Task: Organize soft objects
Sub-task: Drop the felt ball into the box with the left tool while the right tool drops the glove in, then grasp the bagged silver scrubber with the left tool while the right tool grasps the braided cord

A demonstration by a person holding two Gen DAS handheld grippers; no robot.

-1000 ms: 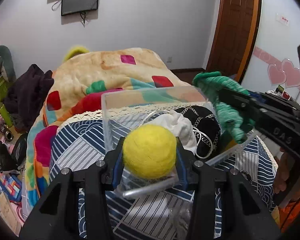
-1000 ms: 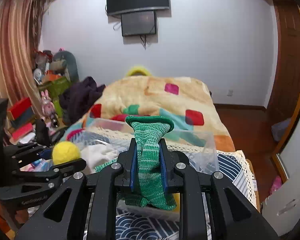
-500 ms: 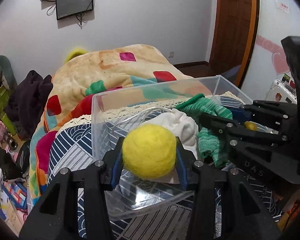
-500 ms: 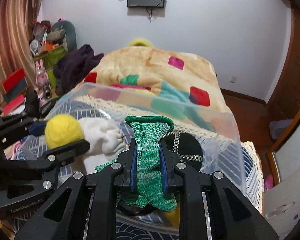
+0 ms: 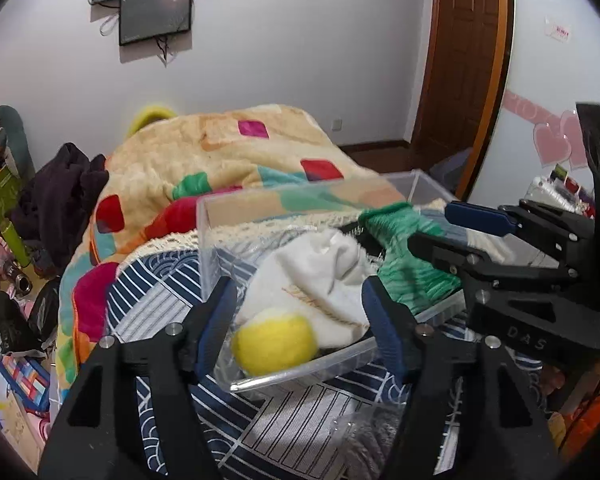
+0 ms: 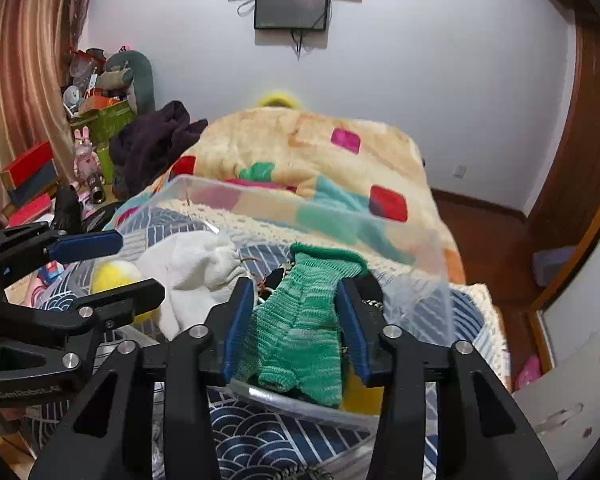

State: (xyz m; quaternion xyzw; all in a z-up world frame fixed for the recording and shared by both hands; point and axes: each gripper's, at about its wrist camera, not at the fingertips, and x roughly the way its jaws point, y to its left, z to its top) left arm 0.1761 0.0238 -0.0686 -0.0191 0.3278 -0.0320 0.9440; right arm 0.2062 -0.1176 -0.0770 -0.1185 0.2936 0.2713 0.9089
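A clear plastic bin (image 5: 300, 364) (image 6: 428, 264) stands on the blue patterned cloth. My left gripper (image 5: 296, 308) is open over its near left end; the yellow felt ball (image 5: 274, 344) (image 6: 114, 274) lies free in the bin between its jaws. My right gripper (image 6: 296, 312) is open over the bin's right part, and the green knitted sock (image 6: 300, 324) (image 5: 408, 240) lies loose between its blue pads, draped into the bin. A white soft cloth (image 5: 324, 276) (image 6: 196, 268) fills the bin's middle. A dark item with a chain is mostly hidden under the sock.
The bin sits on a blue-and-white cloth (image 5: 148, 304) at the foot of a bed with an orange patchwork blanket (image 5: 220, 152). Toys and boxes (image 6: 40, 172) crowd the floor to the left. A wooden door (image 5: 464, 48) stands at the right.
Both grippers have opened. The yellow ball dropped from the left jaws into the bin, and the green sock came free of the right pads and sags into the bin.
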